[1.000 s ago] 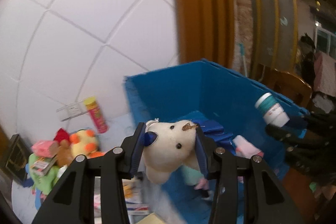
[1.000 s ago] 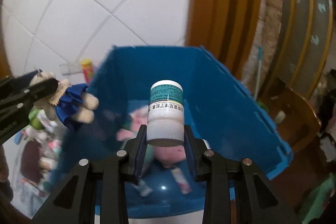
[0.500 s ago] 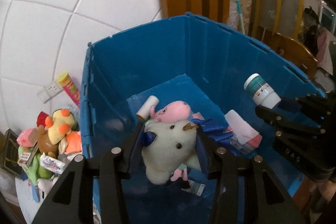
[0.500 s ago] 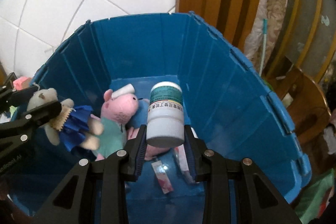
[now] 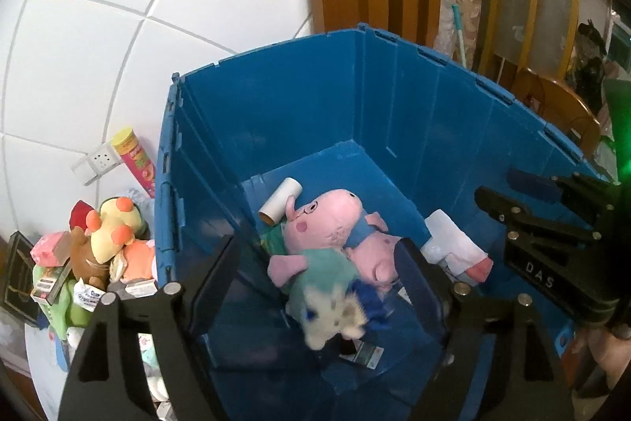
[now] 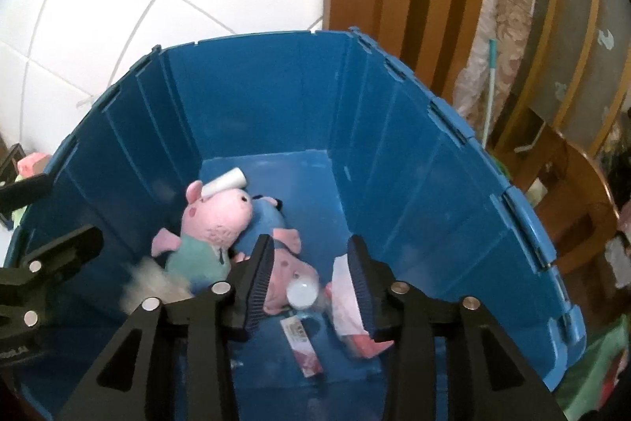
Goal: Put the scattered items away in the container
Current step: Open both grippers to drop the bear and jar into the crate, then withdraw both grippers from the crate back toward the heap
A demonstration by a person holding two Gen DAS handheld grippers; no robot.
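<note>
Both grippers hang over the open blue bin (image 5: 276, 97), also seen in the right wrist view (image 6: 394, 129). My left gripper (image 5: 319, 247) has its jaws opening wide. The white bear in a blue dress (image 5: 335, 310) is a blur below them, free of the pads, and shows as a pale smear (image 6: 154, 283) in the right wrist view. My right gripper (image 6: 310, 241) is opening too. The white medicine bottle (image 6: 301, 294) has slipped out and is blurred beneath its fingers, above the bin floor. Each gripper shows in the other's view: right gripper (image 5: 501, 184), left gripper (image 6: 59, 212).
In the bin lie two pink pig plushies (image 5: 327, 219), a cardboard roll (image 5: 280, 200), a white and pink packet (image 5: 457, 251) and a small flat box (image 6: 303, 346). Left of the bin is a heap of toys and boxes (image 5: 106, 243) and a yellow-capped tube (image 5: 134, 160). Wooden furniture (image 5: 560, 113) stands behind.
Both grippers came over the bin and sank toward it. Both jaws then opened: the bear left the left gripper and the bottle left the right, each dropping into the bin.
</note>
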